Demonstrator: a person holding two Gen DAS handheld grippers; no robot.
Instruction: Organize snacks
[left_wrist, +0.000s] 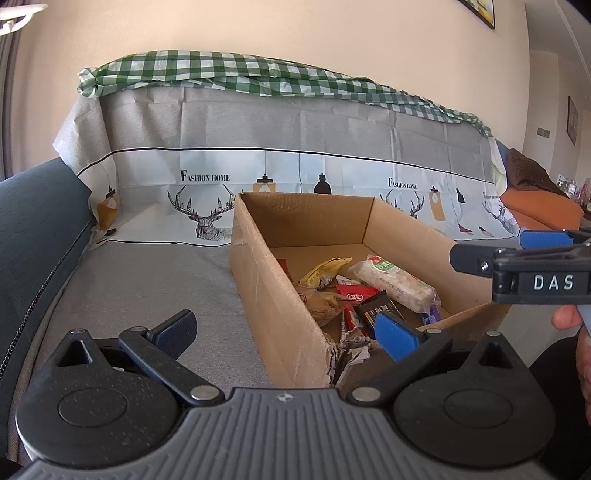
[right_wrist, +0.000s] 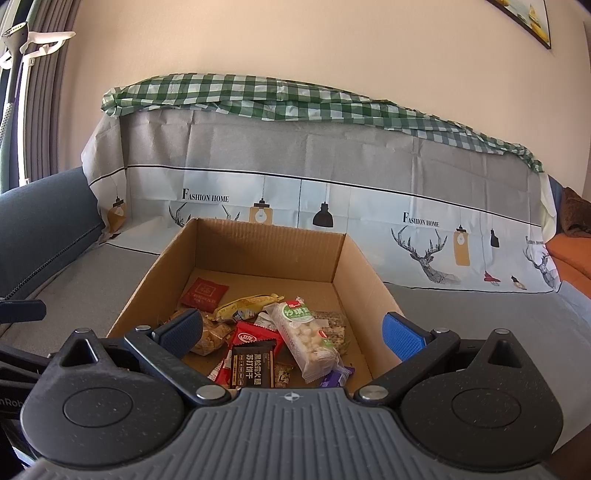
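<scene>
An open cardboard box (right_wrist: 354, 266) stands on the grey sofa seat and holds several snack packets: a white puffed-rice bar (right_wrist: 306, 339), a black cracker pack (right_wrist: 252, 363), a red packet (right_wrist: 203, 291), a yellow packet (right_wrist: 243, 304). My right gripper (right_wrist: 291, 332) is open and empty, just above the box's near end. My left gripper (left_wrist: 284, 328) is open and empty, astride the box's torn near-left corner (left_wrist: 332, 354). The box (left_wrist: 258, 266) and the rice bar (left_wrist: 395, 282) also show in the left wrist view, with the right gripper's side (left_wrist: 535, 258) at the right.
The sofa seat (left_wrist: 147, 280) is covered by a grey printed cloth with deer and lamps. A green checked cloth (right_wrist: 295, 99) lies over the backrest. A dark blue cushion (left_wrist: 33, 221) is at the left, an orange cushion (left_wrist: 539, 210) at the far right.
</scene>
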